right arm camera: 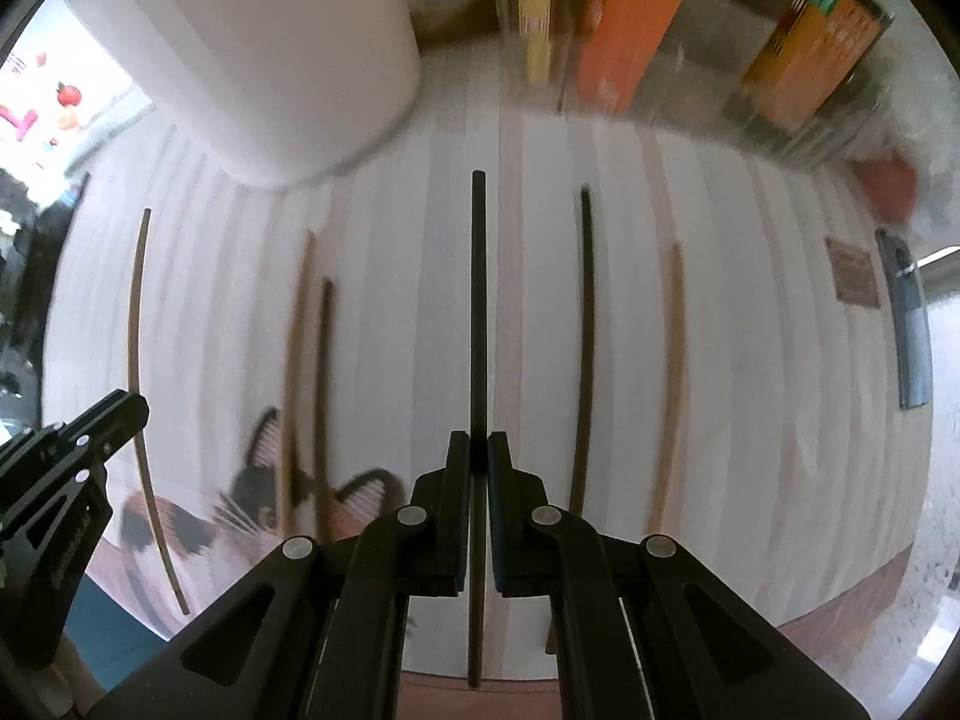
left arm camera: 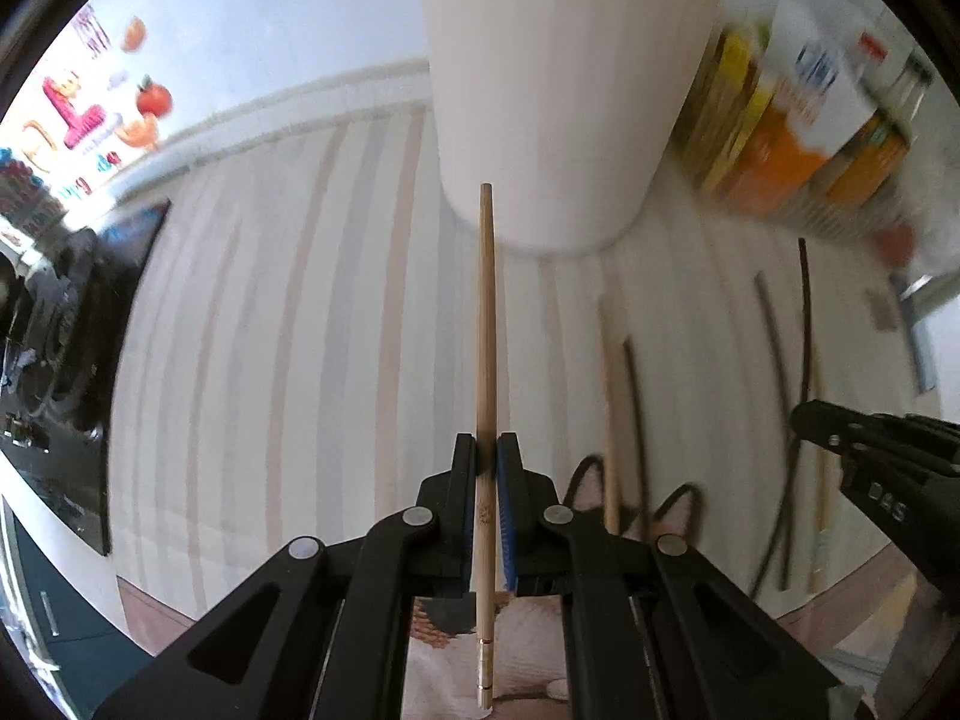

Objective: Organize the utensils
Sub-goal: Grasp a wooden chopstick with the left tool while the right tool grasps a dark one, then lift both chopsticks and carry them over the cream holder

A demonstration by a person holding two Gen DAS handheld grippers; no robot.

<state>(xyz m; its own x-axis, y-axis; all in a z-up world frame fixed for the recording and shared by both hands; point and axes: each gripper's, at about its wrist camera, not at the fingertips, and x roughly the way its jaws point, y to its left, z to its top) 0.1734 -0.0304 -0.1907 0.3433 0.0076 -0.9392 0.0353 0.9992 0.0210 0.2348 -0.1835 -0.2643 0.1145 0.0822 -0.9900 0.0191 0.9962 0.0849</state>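
Striped cloth [left arm camera: 288, 312] over the bench, with a cat print at its near edge, a tall white container [left arm camera: 558, 120] standing at the back and blurred food boxes [left arm camera: 780, 138] lined up beside it. In the left gripper [left arm camera: 487, 462], jaws clamped on a pale bamboo chopstick [left arm camera: 486, 312], held near its thick end so the thin tip points out toward the container's base; probably gripped lengthwise like this for dropping tip-first into that container. In the right gripper [right arm camera: 478, 456], jaws likewise closed on a black chopstick [right arm camera: 478, 300], pinched along its length and aimed the same way. More chopsticks [right arm camera: 585, 348] lying loose on the cloth, roughly parallel, well apart from each other, apparently waiting their turn. From the left wrist view: the bamboo stick's capped end behind the jaws and the right gripper's side at the edge. From the right wrist view only: a brown chopstick [right arm camera: 141, 360] by the left gripper, a dark flat object [right arm camera: 909, 324] at far right, too blurred to name.
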